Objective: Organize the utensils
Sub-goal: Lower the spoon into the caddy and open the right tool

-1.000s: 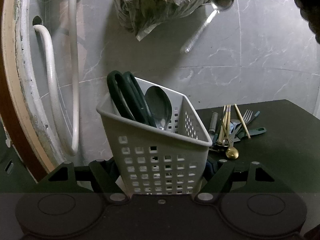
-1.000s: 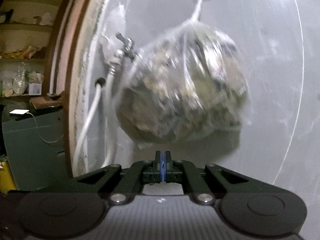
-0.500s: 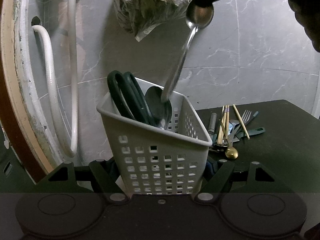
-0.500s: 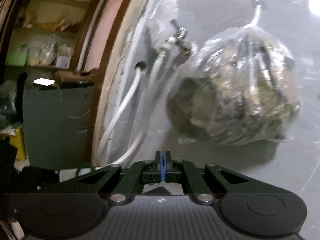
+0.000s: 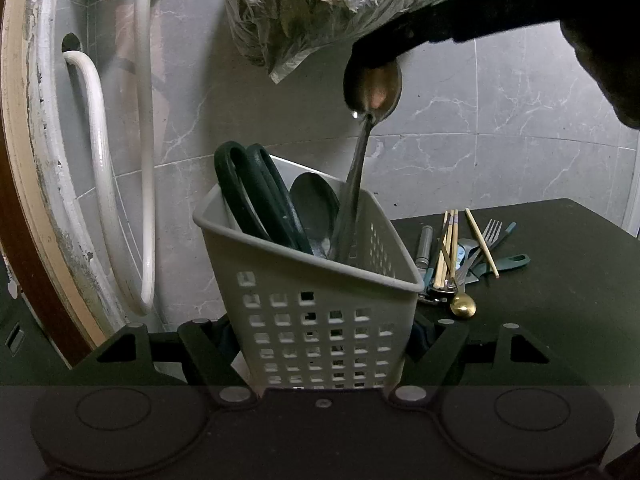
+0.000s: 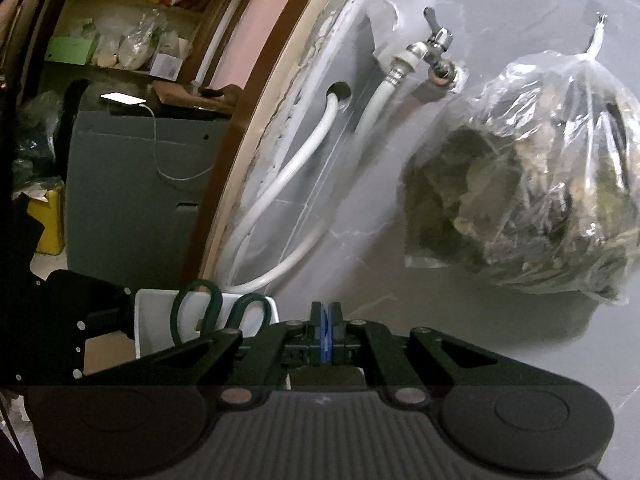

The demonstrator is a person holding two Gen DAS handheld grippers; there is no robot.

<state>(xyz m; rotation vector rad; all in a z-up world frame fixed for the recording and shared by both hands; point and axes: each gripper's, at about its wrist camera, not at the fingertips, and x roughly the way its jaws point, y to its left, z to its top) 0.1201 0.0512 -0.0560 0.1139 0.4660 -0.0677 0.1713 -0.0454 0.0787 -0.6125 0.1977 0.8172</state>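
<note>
My left gripper [image 5: 324, 360] is shut on the lower walls of a white perforated basket [image 5: 320, 320] and holds it upright. Dark green scissors [image 5: 248, 196] and a grey spoon [image 5: 314, 204] stand inside. From the upper right, my right gripper [image 5: 384, 48] is shut on the bowl of a steel spoon [image 5: 372, 92]; its handle points down into the basket. In the right wrist view the blue pads [image 6: 320, 336] press together, the held spoon is hidden, and the basket [image 6: 156, 320] with the scissors [image 6: 196, 308] shows low left.
Loose utensils [image 5: 464, 252] lie on the dark table [image 5: 560, 300] to the right: chopsticks, a fork, a gold spoon [image 5: 463, 304], teal-handled pieces. A clear plastic bag [image 6: 540, 184] hangs on the tiled wall. White hoses [image 5: 100, 160] and a tap [image 6: 436, 52] are at left.
My right gripper has come down and leftward with the steel spoon. The handle tip went from above the basket to inside it. The left gripper and basket kept still.
</note>
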